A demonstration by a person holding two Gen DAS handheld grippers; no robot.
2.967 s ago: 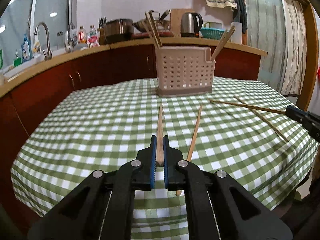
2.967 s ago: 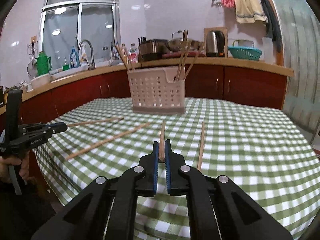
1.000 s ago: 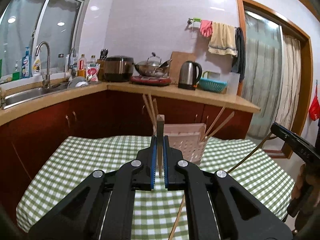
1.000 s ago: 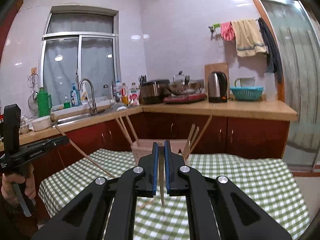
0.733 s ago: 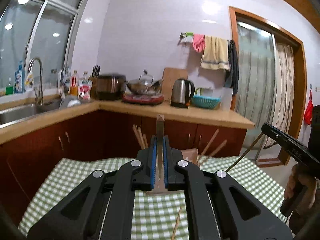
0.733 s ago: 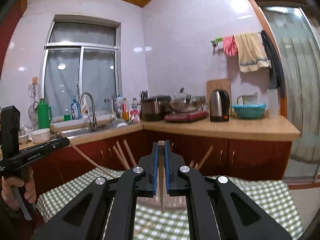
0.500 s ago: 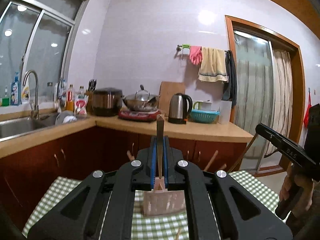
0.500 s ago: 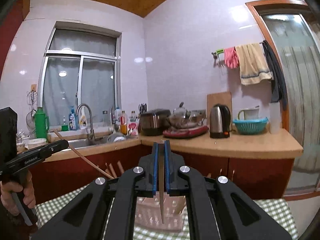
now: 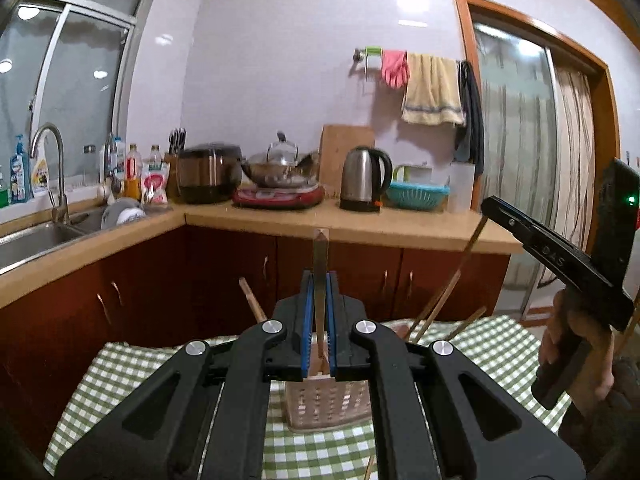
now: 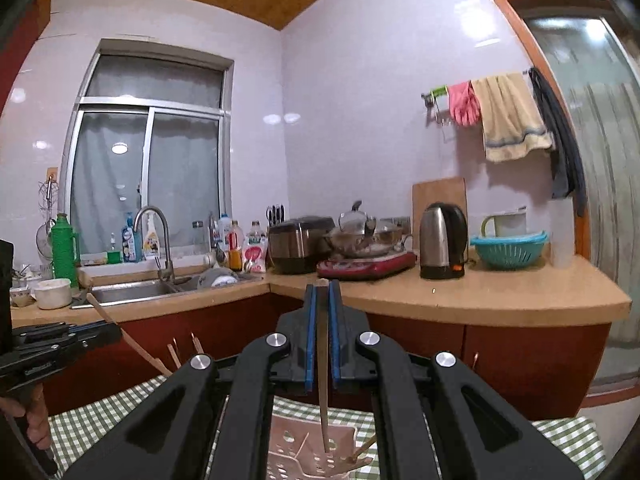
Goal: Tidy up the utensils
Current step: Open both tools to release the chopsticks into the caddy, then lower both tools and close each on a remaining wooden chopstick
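Left wrist view: the left gripper [image 9: 319,320] has its fingers clamped on an upright chopstick [image 9: 320,256], its lower end hanging directly over the utensil basket [image 9: 326,404] on the checked bench [image 9: 120,376].

Right wrist view: the right gripper [image 10: 322,344] likewise pinches a second chopstick [image 10: 323,412], long axis vertical, tip at the basket's mouth below, seemingly the nearer to dropping in.

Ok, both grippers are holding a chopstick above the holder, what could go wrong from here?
1. The right gripper pinches its chopstick near the top; the long hanging end could swing and catch the holder rim.
2. Chopsticks already in the holder lean outward; an incoming one may jam against them or knock them.
3. Both grippers converge on one holder, so the left gripper and the right could collide.
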